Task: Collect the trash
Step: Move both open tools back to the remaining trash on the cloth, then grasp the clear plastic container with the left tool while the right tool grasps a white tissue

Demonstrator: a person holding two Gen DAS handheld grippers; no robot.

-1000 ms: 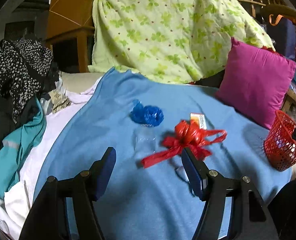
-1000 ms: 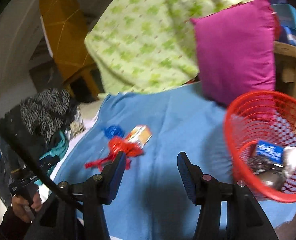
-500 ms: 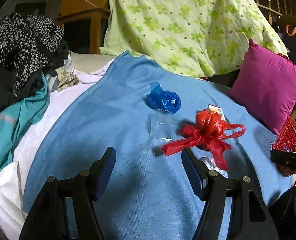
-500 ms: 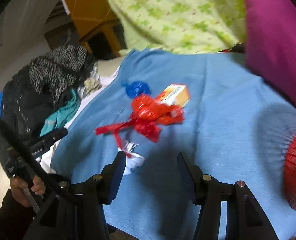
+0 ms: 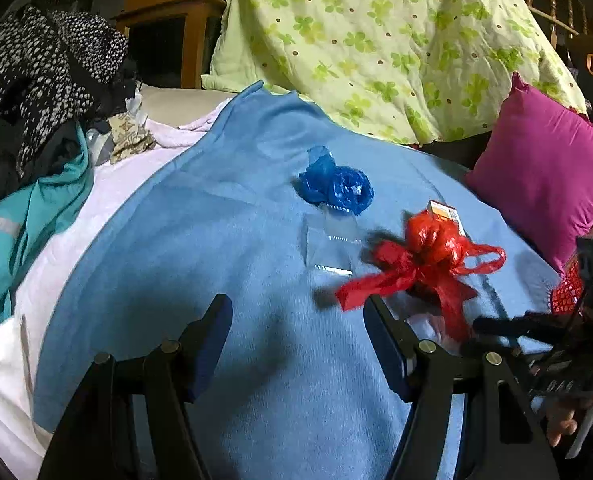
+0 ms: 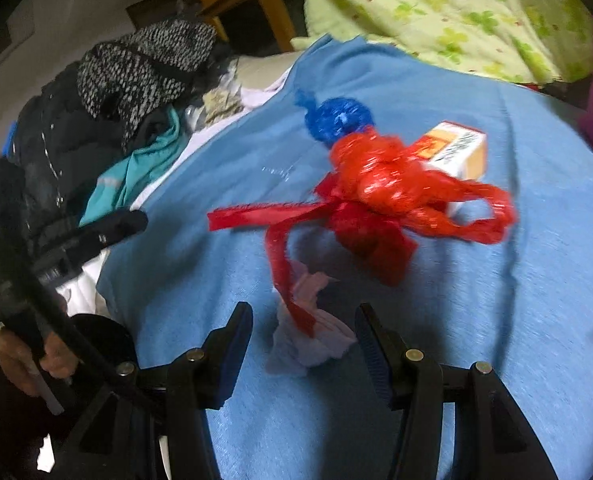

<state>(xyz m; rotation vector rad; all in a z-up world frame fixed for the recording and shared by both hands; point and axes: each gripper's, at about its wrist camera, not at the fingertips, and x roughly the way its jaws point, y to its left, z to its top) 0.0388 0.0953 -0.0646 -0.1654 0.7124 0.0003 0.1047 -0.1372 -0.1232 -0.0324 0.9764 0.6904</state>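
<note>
Trash lies on the blue blanket (image 5: 224, 240). There is a crumpled blue bag (image 5: 336, 186), a clear plastic piece (image 5: 328, 244), a knotted red bag (image 5: 428, 256) and a small orange-and-white box (image 5: 444, 212). My left gripper (image 5: 296, 328) is open over bare blanket, short of the clear piece. My right gripper (image 6: 302, 332) is open low over a crumpled white tissue (image 6: 308, 340). The tissue lies between its fingers, and the pads do not press it. Just beyond are the red bag (image 6: 376, 188), the box (image 6: 456, 148) and the blue bag (image 6: 338, 118).
A red mesh basket (image 5: 566, 292) peeks in at the right edge, below a magenta cushion (image 5: 544, 168). A green floral quilt (image 5: 376, 40) drapes behind. A pile of clothes (image 5: 44, 92) fills the left side. A hand (image 6: 28, 360) holds the left gripper's handle.
My right gripper has swung left, away from the red basket, and dropped down over the white tissue. My left gripper has eased forward and lower toward the blanket. Both stay equally wide.
</note>
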